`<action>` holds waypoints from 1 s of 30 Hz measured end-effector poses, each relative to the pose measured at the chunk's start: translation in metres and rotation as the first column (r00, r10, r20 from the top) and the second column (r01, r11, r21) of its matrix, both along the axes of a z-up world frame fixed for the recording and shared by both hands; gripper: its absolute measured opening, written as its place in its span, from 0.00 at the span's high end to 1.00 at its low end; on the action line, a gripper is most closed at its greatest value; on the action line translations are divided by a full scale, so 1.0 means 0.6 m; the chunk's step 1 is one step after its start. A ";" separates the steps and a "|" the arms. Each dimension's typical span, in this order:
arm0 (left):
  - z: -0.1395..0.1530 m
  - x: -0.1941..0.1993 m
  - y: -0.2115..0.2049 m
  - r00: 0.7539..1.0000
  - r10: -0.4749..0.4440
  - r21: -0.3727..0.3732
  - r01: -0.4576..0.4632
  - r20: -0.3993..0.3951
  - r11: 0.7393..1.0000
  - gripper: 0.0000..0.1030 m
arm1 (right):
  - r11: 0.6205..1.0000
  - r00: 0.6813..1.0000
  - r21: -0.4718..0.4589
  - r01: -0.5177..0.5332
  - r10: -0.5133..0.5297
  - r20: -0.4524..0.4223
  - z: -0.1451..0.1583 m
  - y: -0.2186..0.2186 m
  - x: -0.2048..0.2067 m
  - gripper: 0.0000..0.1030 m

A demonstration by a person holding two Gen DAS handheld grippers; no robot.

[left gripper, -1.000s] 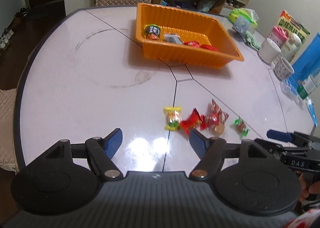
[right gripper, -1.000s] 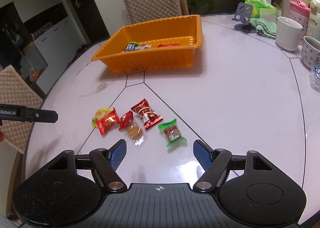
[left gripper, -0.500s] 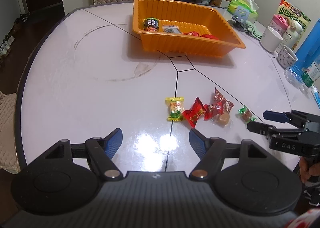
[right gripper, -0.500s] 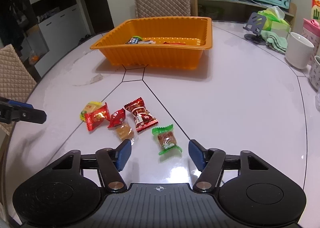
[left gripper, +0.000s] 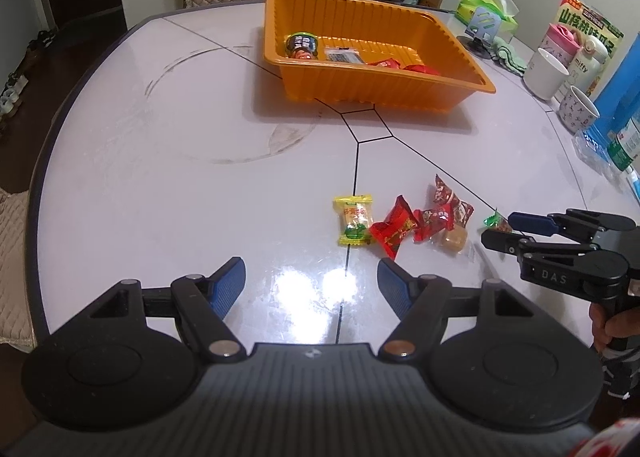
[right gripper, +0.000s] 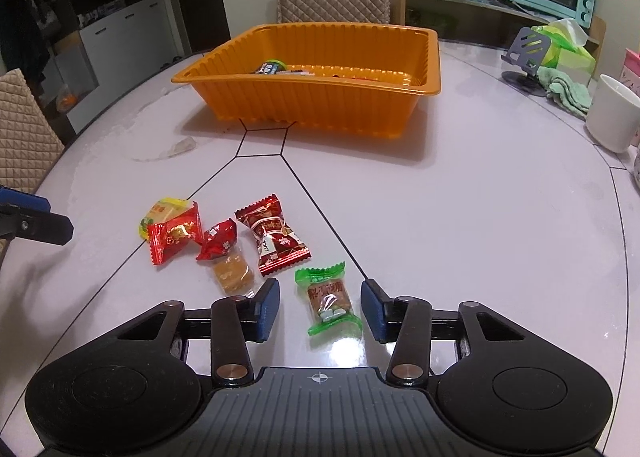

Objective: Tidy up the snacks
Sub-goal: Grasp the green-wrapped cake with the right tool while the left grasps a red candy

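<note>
A small snack in a green crinkled plastic wrapper [right gripper: 329, 303] lies flat on the glossy white round table [right gripper: 460, 217], directly between the spread blue-padded fingers of the right gripper [right gripper: 320, 307]. The jaws stand open, one pad on each side of the packet, neither touching it. The packet's long axis runs roughly along the line of the fingers, away from the gripper towards the ribbed orange plastic tray [right gripper: 320, 97], so the pads would meet its two long sides if they closed.

The left gripper [left gripper: 312, 283] hovers open over bare tabletop, holding nothing. It sits nearer a yellow-and-green wrapped sweet [left gripper: 354, 219] and a bright red wrapped sweet [left gripper: 394, 227], which lie ahead and slightly to its right. From the left wrist view only a corner of the green packet shows behind the right gripper's fingertips.

Three more sweets lie just left of the green packet: a small red one, a clear-wrapped tan one [right gripper: 232, 271], and a dark red patterned one [right gripper: 274, 235]. The tray, well beyond the cluster, already holds a few snacks.

The right hand is plainly the nearer one, and looks placed to close on the green packet.
</note>
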State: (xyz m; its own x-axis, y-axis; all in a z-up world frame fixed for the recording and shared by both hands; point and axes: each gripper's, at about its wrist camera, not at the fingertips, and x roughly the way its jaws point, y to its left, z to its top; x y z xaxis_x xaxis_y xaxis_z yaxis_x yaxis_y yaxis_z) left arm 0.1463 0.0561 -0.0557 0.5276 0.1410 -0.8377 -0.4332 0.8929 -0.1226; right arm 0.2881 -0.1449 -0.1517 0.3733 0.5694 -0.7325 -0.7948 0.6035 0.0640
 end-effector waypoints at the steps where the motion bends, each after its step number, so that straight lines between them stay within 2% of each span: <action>1: -0.001 0.003 -0.001 1.000 -0.007 0.003 0.007 0.001 1.000 0.33 | 1.000 1.000 -0.004 0.002 -0.002 -0.001 -0.001 0.001 0.001 0.59; 5: -0.005 0.016 -0.010 0.999 -0.045 0.018 0.045 0.010 0.999 0.34 | 1.000 1.000 -0.007 -0.001 0.001 0.001 -0.003 0.000 0.001 0.65; 7: -0.008 0.026 -0.016 0.997 -0.076 0.032 0.076 0.014 0.997 0.36 | 1.000 1.000 -0.011 0.003 -0.003 0.008 -0.004 -0.002 0.002 0.78; 8: -0.009 0.032 -0.020 0.996 -0.093 0.041 0.093 0.014 0.995 0.38 | 1.000 1.000 -0.013 0.003 -0.003 0.009 -0.004 -0.004 0.003 0.80; 12: -0.018 0.054 -0.034 0.987 -0.161 0.069 0.159 0.018 0.985 0.44 | 1.000 1.000 -0.005 0.023 -0.023 -0.008 -0.002 -0.012 0.006 0.80; 14: -0.022 0.065 -0.040 0.979 -0.204 0.078 0.202 0.024 0.976 0.54 | 0.999 0.999 0.006 0.038 -0.037 -0.022 0.000 -0.019 0.007 0.80; 16: -0.026 0.075 -0.049 0.969 -0.245 0.096 0.242 0.025 0.966 0.54 | 0.998 0.998 0.018 0.058 -0.057 -0.039 0.002 -0.027 0.007 0.80; 25: -0.050 0.119 -0.082 0.911 -0.409 0.191 0.410 -0.047 0.892 0.67 | 0.991 0.989 0.052 0.123 -0.119 -0.085 0.011 -0.057 0.011 0.80; 30: -0.065 0.134 -0.092 0.884 -0.460 0.208 0.467 -0.085 0.859 0.76 | 0.987 0.986 0.065 0.145 -0.139 -0.098 0.015 -0.068 0.010 0.80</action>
State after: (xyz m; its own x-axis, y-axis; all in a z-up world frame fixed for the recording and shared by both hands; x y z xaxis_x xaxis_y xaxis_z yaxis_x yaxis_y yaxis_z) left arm 0.2265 0.0010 -0.0945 0.5512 0.0662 -0.8318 0.0371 0.9939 0.1036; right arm 0.2938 -0.1854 -0.1428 0.3866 0.5674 -0.7270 -0.6900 0.7011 0.1802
